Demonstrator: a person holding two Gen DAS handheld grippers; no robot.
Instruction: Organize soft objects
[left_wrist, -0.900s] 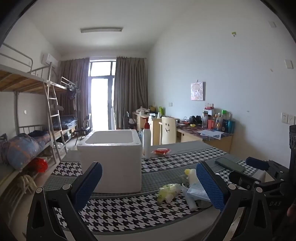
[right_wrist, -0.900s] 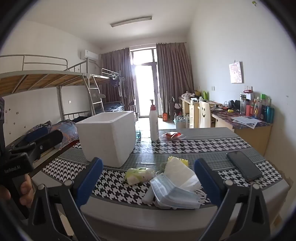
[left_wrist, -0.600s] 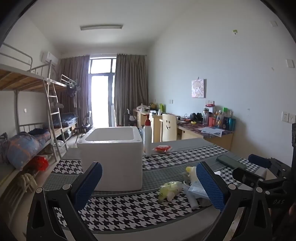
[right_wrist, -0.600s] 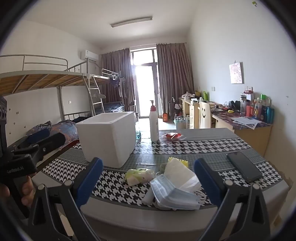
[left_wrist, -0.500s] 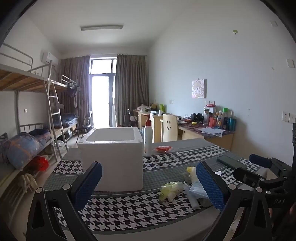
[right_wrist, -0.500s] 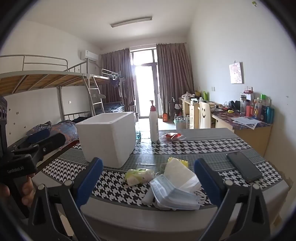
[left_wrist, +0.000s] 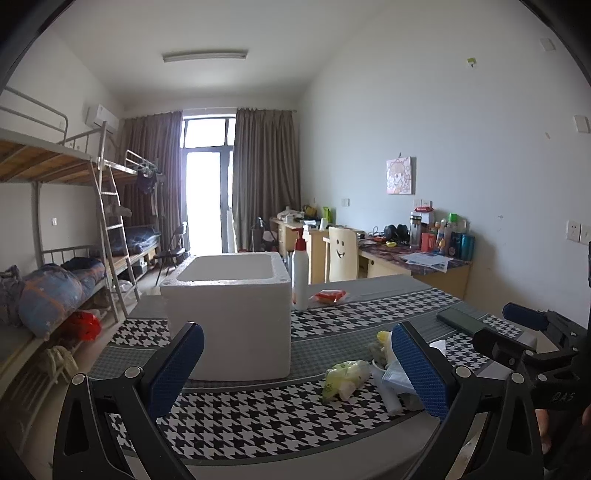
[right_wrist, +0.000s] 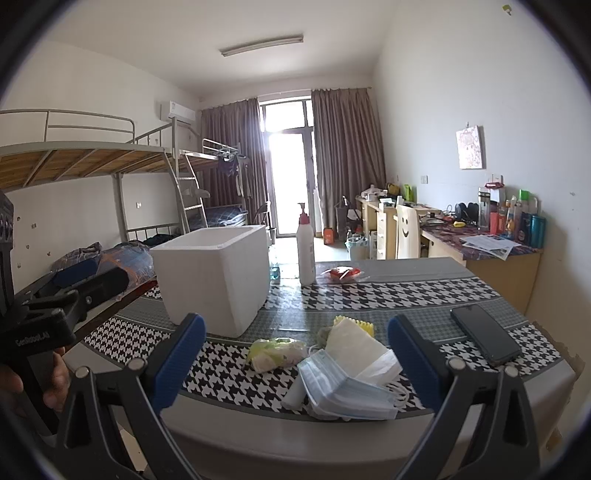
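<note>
A heap of soft things lies near the table's front edge: a stack of blue face masks (right_wrist: 345, 387), a folded white tissue (right_wrist: 356, 347), a yellow sponge (right_wrist: 364, 325) and a yellow-green plastic wad (right_wrist: 275, 352) (left_wrist: 345, 374). An open white foam box (left_wrist: 229, 314) (right_wrist: 212, 275) stands to their left. My right gripper (right_wrist: 295, 362) hovers short of the heap, open, nothing between its blue pads. My left gripper (left_wrist: 295, 369) is open too, held before the table with the box behind its left finger (left_wrist: 173, 369). Each gripper shows in the other's view.
A white pump bottle (right_wrist: 306, 247) and a red packet (right_wrist: 341, 274) stand behind the box. A dark phone (right_wrist: 484, 334) lies at the right on the houndstooth tablecloth (right_wrist: 388, 291). A bunk bed (left_wrist: 55, 258) is at the left, desks along the right wall.
The left wrist view has drifted slightly, so the box and heap sit a little further right and lower. The right gripper has hardly moved. Both stayed open.
</note>
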